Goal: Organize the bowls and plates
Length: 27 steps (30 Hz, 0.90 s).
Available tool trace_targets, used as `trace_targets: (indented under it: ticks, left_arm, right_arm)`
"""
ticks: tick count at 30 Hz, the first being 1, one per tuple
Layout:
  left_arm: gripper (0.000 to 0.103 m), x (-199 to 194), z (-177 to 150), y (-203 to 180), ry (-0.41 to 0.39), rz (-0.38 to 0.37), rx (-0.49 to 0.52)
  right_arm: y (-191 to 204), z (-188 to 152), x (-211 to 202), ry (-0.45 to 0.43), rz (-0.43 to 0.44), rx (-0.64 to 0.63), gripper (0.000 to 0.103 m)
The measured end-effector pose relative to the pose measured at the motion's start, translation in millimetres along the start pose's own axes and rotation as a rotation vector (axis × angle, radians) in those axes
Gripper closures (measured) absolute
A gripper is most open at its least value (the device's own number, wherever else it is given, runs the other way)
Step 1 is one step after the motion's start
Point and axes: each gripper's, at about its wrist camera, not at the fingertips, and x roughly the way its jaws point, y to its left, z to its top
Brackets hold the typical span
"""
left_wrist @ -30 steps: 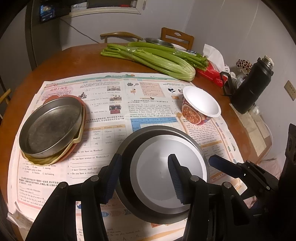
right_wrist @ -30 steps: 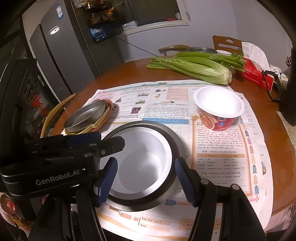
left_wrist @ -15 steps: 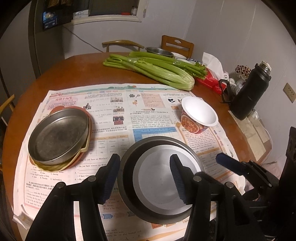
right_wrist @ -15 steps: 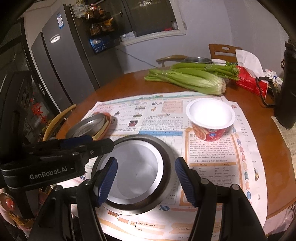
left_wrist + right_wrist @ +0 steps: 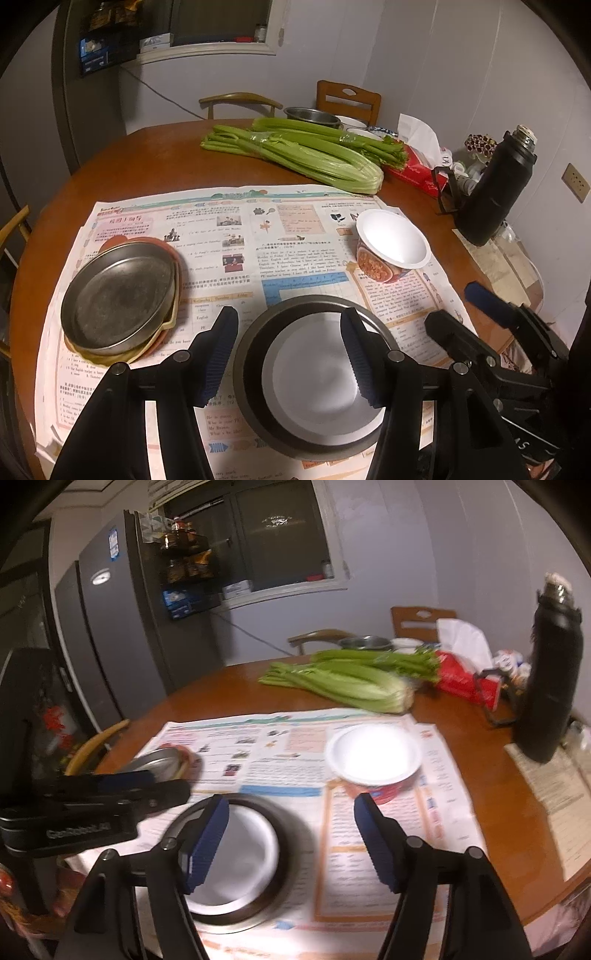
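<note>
Where the printed newspaper (image 5: 236,236) covers the round wooden surface (image 5: 147,162), stacked metal plates (image 5: 118,295) lie left; the grey steel bowl (image 5: 314,376) sits centre, with both the left gripper (image 5: 288,354) and right gripper (image 5: 291,842) parted above it, jaws just widened, empty; a white paper bowl (image 5: 391,243) stands right.

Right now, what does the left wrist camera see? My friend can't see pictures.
The left gripper hangs open over a dark bowl on a newspaper. Stacked plates sit left, a noodle cup right, celery behind.
</note>
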Motion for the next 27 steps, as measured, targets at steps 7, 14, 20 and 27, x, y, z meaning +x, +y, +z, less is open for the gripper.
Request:
trace_targets:
  ticks: [7, 14, 20, 27]
  left_arm:
    - [0.044, 11, 15, -7, -0.004, -0.026, 0.012]
    - [0.044, 31, 36, -18, -0.002, -0.052, 0.024]
    - [0.044, 55, 57, -30, 0.02, -0.081, 0.03]
    - [0.043, 95, 77, -44, 0.079, -0.098, 0.031]
  right_arm:
    - [-18, 7, 0, -0.041, -0.038, 0.013, 0.026]
    - [-44, 14, 21, 0.011, -0.024, 0.077, 0.026]
    - [-69, 20, 44, 0.079, -0.043, 0.134, 0.026]
    - [-98, 23, 75, 0.154, -0.085, 0.206, 0.026]
